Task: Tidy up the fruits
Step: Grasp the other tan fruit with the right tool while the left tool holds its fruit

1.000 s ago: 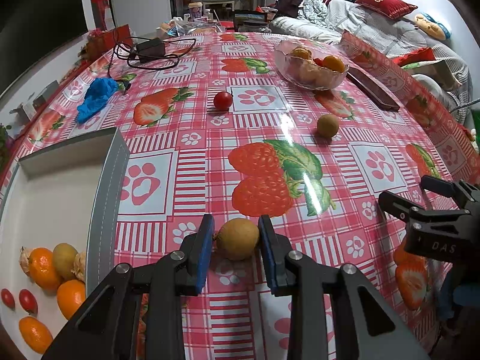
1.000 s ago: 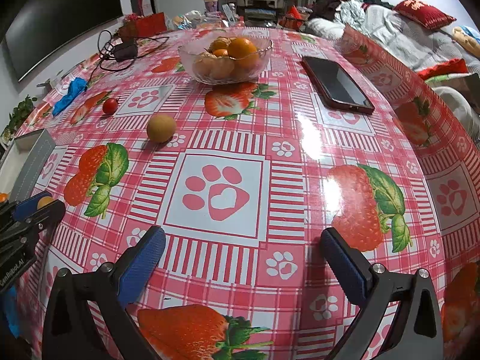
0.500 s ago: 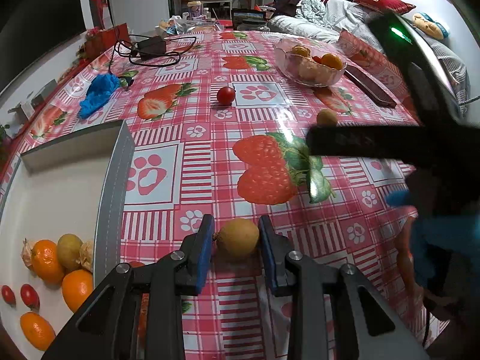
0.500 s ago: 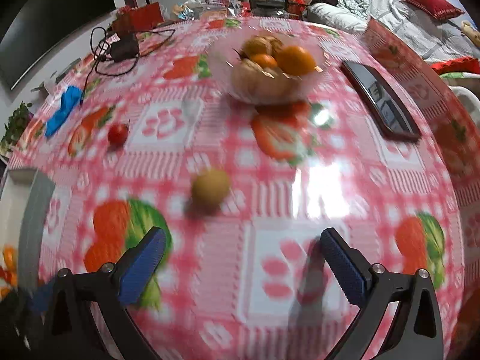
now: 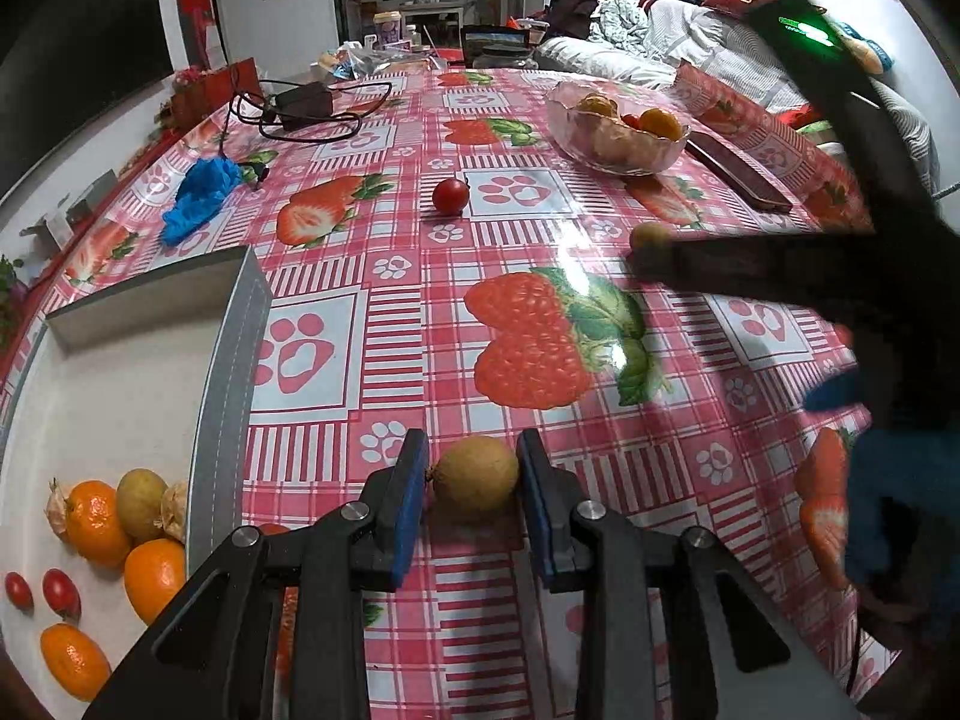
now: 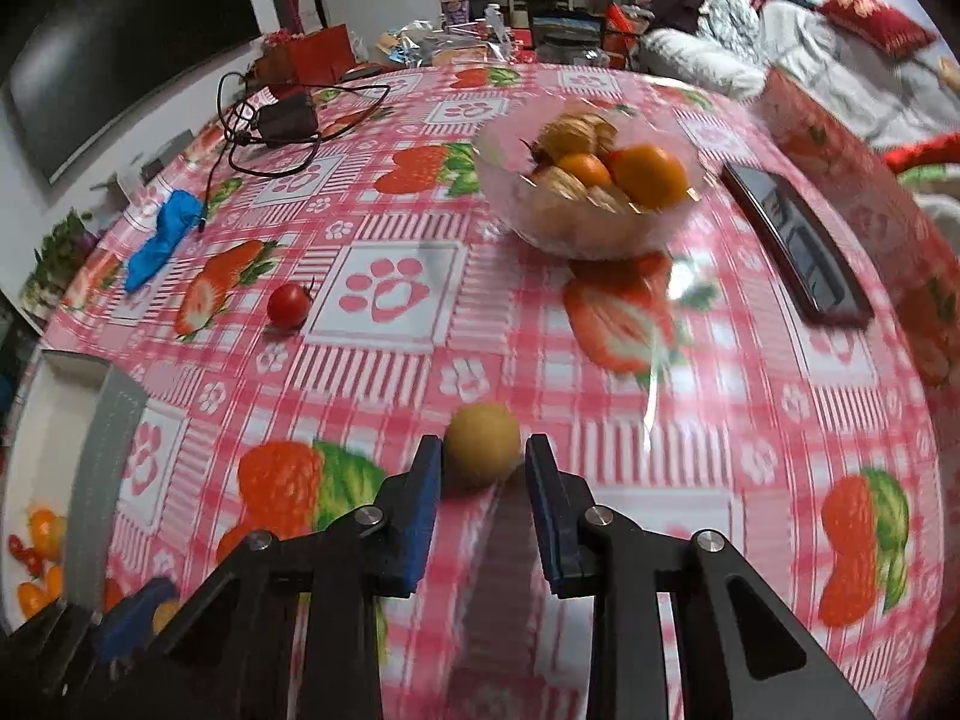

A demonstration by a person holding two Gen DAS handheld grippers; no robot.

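While the left tongs [image 5: 474, 486] pinch a round tan fruit [image 5: 476, 472] on the strawberry-print desk [image 5: 390, 324], the right tongs [image 6: 483, 468], jaws just closing, clasp a second, matte yellow-brown fruit [image 6: 482, 443] near the glass bowl [image 6: 591, 198].

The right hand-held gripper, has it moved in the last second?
Yes. The right hand-held gripper went toward the glass bowl, closing around a brown fruit.
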